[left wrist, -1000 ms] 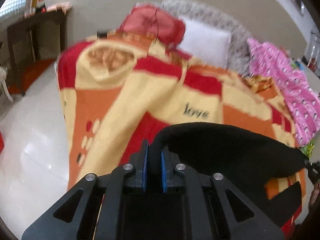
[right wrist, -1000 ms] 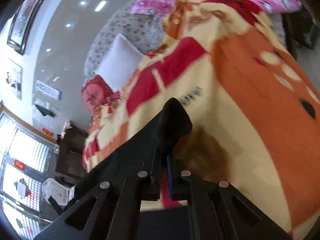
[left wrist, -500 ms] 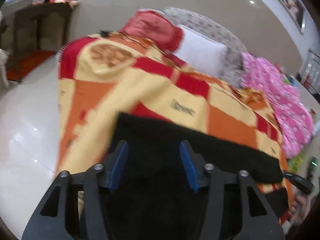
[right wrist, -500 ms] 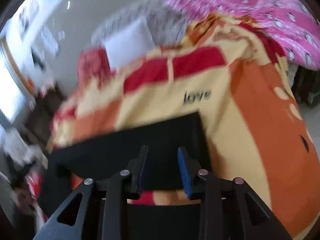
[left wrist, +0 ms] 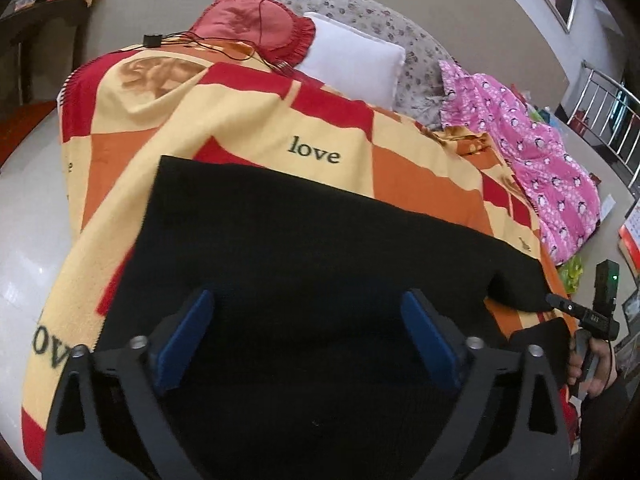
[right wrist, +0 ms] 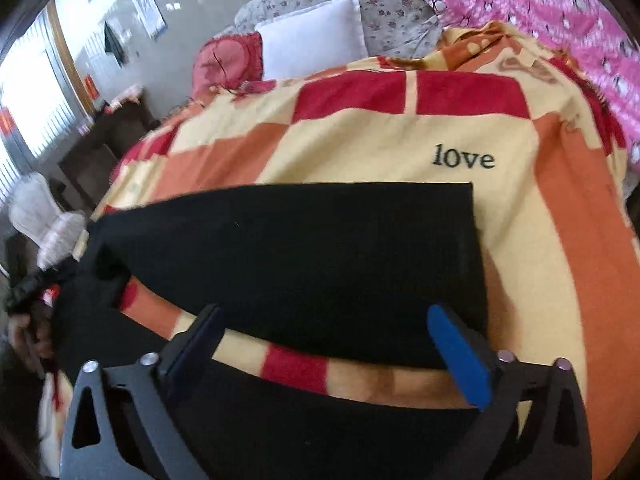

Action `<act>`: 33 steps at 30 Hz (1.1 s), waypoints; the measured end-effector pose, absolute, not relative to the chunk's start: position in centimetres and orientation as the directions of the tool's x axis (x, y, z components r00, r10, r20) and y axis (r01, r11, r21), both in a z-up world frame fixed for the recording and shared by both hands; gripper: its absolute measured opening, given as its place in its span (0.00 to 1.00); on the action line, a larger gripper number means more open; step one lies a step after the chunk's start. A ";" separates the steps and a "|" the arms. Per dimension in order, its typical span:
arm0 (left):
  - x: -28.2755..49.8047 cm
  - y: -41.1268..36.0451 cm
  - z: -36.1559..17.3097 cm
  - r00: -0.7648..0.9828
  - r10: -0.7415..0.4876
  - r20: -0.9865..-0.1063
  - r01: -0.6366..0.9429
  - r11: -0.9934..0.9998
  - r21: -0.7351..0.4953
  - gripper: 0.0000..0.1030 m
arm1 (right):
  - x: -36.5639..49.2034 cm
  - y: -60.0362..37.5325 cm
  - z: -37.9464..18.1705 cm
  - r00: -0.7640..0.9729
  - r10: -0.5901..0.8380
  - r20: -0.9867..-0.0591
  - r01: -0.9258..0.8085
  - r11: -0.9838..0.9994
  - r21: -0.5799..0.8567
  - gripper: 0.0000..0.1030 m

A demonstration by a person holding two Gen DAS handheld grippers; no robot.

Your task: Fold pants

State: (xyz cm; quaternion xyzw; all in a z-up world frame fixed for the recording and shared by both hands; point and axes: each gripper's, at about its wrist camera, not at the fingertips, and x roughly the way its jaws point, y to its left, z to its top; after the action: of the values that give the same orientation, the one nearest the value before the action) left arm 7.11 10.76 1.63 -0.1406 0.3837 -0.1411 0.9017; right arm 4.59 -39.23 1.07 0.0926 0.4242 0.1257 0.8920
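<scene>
The black pants (left wrist: 304, 248) lie flat across the orange, yellow and red "love" blanket (left wrist: 248, 128), folded into a long band. My left gripper (left wrist: 308, 336) is open and empty, its blue pads (left wrist: 184, 340) spread wide just above the pants' near left part. In the right wrist view the pants (right wrist: 320, 248) stretch leftward, their right end squared off below the word "love". My right gripper (right wrist: 332, 344) is open and empty, hovering at the pants' near edge. The other hand-held gripper (left wrist: 596, 312) shows at the far right of the left wrist view.
A red cushion (left wrist: 256, 24) and a white pillow (left wrist: 352, 60) sit at the bed's head. A pink patterned cloth (left wrist: 536, 152) lies along the right side. A cable and small black box (left wrist: 152, 40) rest near the cushion. A dark table (left wrist: 36, 28) stands left, over glossy floor (left wrist: 28, 216).
Both grippers were shut on the pants a second ago, holding them up. They have laid the pants on the blanket, let go and opened wide, pulling back slightly.
</scene>
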 end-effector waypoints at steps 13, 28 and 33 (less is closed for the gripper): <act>7.2 12.4 1.5 0.665 -0.453 -0.594 0.145 0.858 -0.492 1.00 | 4.6 -39.1 0.9 0.612 0.305 -0.730 -0.158 0.951 0.266 1.00; 10.7 15.0 6.7 0.677 -0.307 -0.669 0.132 0.945 -0.300 1.00 | 4.3 -39.5 0.8 0.625 0.312 -0.715 -0.153 0.948 0.280 1.00; 8.3 11.6 6.4 0.751 0.090 -0.654 -0.072 0.996 0.056 1.00 | 4.3 -40.0 0.8 0.629 0.342 -0.698 -0.153 0.935 0.320 1.00</act>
State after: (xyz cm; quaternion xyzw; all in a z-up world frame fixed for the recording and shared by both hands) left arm 8.33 11.64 6.37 0.0135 0.3503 0.0433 0.9355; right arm 4.29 -40.02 0.80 0.1160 0.4076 0.1384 0.8951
